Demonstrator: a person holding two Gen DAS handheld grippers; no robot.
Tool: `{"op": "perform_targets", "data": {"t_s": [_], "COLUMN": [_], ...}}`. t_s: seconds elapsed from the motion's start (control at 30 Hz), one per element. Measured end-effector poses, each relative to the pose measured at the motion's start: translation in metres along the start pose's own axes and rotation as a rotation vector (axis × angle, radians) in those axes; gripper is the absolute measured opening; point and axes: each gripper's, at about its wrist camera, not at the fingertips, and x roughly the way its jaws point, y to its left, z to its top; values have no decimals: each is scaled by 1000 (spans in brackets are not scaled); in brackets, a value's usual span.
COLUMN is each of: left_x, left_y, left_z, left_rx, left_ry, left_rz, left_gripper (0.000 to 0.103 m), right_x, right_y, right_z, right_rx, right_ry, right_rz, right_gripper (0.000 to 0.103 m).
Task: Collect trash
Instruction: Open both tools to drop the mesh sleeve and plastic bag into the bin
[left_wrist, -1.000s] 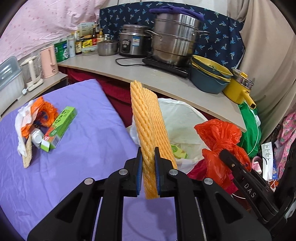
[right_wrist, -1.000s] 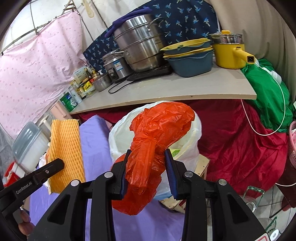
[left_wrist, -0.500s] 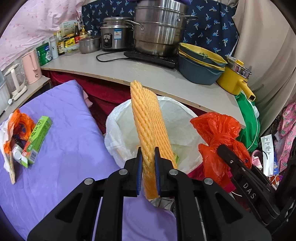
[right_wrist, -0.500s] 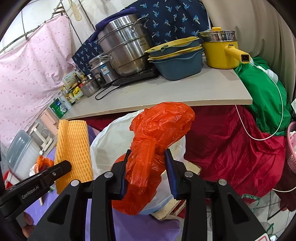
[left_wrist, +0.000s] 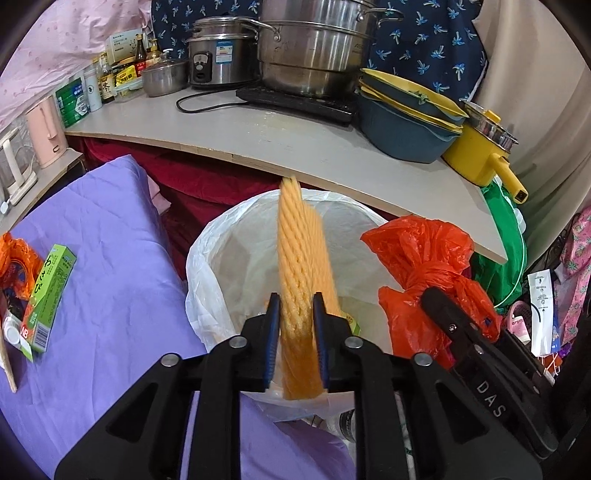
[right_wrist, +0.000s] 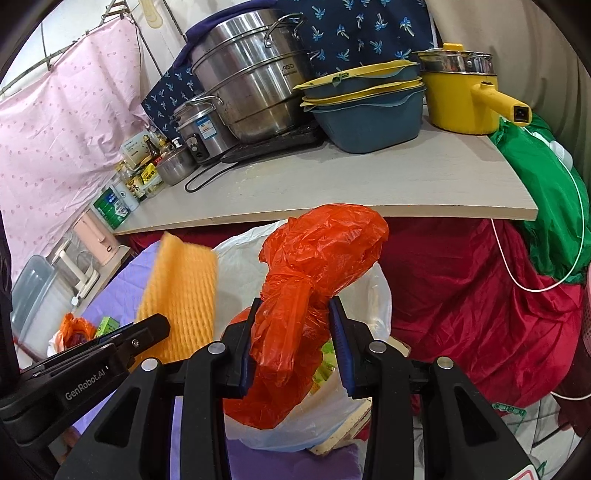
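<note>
White bin bag (left_wrist: 236, 258) mouth gapes open beneath jutting countertop (left_wrist: 295, 147)

Two steel pots (left_wrist: 317, 44) — one yellow pot (left_wrist: 476, 155)

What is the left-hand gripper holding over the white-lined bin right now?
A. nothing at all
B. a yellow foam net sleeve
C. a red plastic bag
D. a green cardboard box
B: the left gripper is closed on the yellow foam net sleeve, which stands upright in front of the white bin liner; the red plastic bag is in the right gripper instead.
</note>
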Motion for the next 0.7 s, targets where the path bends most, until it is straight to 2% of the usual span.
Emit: {"op": "perform_targets", "data": {"t_s": [0.13, 0.2, 0.37, 0.7], "left_x": [3, 2, -3, -22], "left_y": [9, 16, 35, 62], "left_z": [3, 4, 6, -4], "left_rx": [-21, -40, -81, -116], "left_ry": [-9, -15, -31, -59], "left_rz": [10, 17, 32, 89], "left_gripper": [38, 49, 56, 56], "right_x": [9, 13, 17, 3], "right_y": [5, 8, 15, 33], "right_z": [3, 5, 6, -3], "right_rx": [-10, -17, -27, -74], "right_ry": [7, 12, 10, -3], "right_rz": [3, 11, 9, -2], "right_gripper": [37, 37, 55, 60]}}
